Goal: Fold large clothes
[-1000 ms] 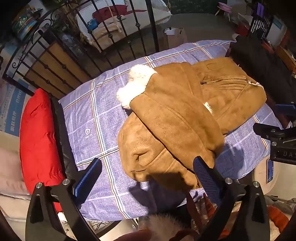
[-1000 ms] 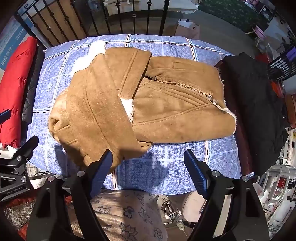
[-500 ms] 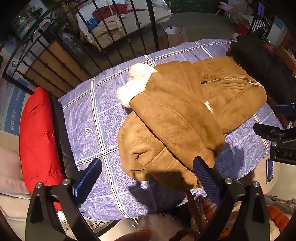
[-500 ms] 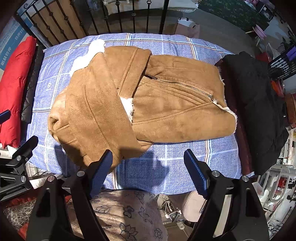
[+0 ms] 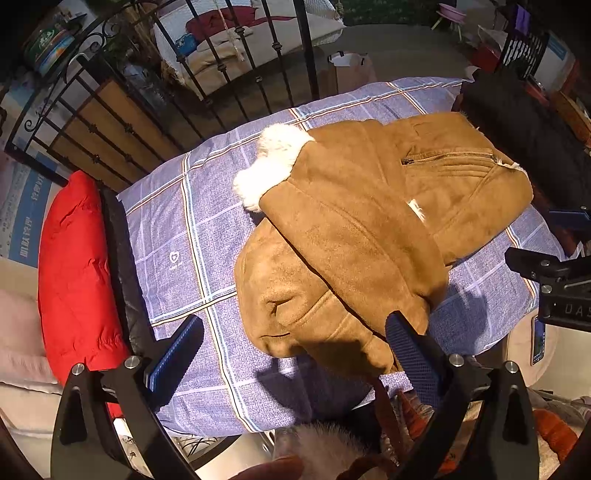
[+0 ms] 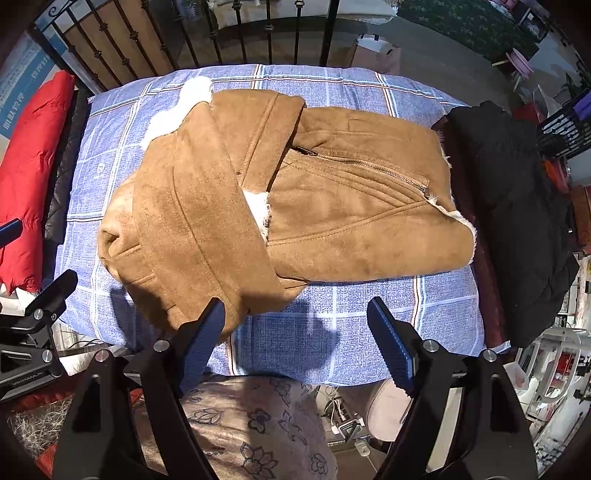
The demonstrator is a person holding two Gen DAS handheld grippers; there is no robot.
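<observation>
A tan suede jacket [image 5: 354,236] [image 6: 280,199] with white fleece lining lies folded on a blue checked cushion [image 5: 177,251] [image 6: 332,332]. One sleeve is laid across its body, and a white fleece cuff [image 5: 271,166] [image 6: 181,107] sticks out at the far left. My left gripper [image 5: 295,350] hovers open above the jacket's near left end, holding nothing. My right gripper [image 6: 297,332] hangs open over the cushion's near edge, just in front of the jacket, also holding nothing. The right gripper's frame [image 5: 554,280] shows at the right edge of the left wrist view.
A red padded garment [image 5: 70,273] [image 6: 26,177] lies left of the cushion and a black garment [image 5: 524,125] [image 6: 509,214] lies right of it. A black iron railing [image 5: 207,85] [image 6: 221,33] stands behind. A floral fabric [image 6: 251,428] sits below the near edge.
</observation>
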